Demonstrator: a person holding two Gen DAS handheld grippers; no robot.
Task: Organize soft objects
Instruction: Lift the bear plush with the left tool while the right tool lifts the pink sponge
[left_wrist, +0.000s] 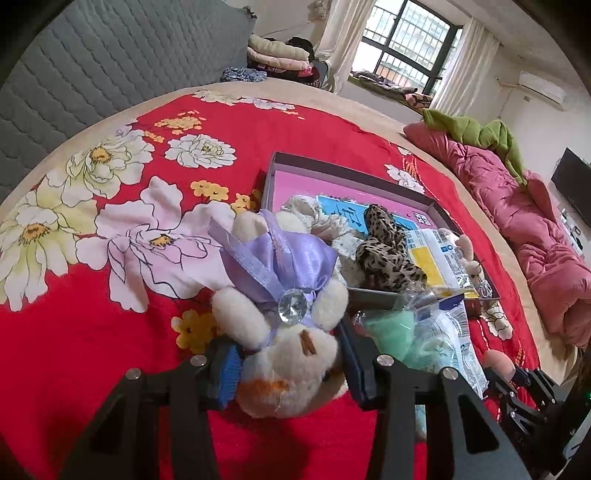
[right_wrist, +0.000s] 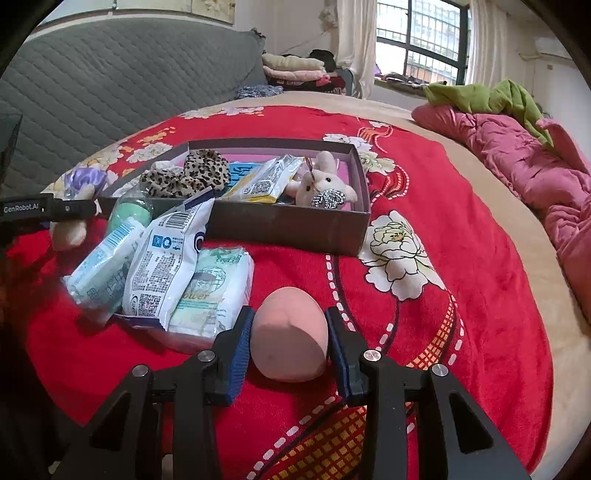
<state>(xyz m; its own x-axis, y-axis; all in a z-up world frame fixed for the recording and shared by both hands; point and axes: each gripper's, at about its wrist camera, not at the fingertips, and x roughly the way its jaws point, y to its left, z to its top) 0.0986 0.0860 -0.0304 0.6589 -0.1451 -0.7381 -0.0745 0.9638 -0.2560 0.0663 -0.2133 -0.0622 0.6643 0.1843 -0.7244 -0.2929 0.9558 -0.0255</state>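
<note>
On the red floral bed (right_wrist: 461, 258), the open box (right_wrist: 288, 225) sits at twelve o'clock. The left hand-held gripper (left_wrist: 291, 369), angled downward, clamps a plush bear (left_wrist: 288, 354) by its head; the right hand-held gripper (right_wrist: 290, 347), tilted likewise, pinches a pink sponge egg (right_wrist: 290, 332).

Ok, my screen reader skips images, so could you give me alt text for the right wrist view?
The right gripper is shut on a pink egg-shaped makeup sponge on a red floral blanket. Behind it, tissue packets lie before a shallow box holding a leopard-print scrunchie and a small plush bunny.
</note>
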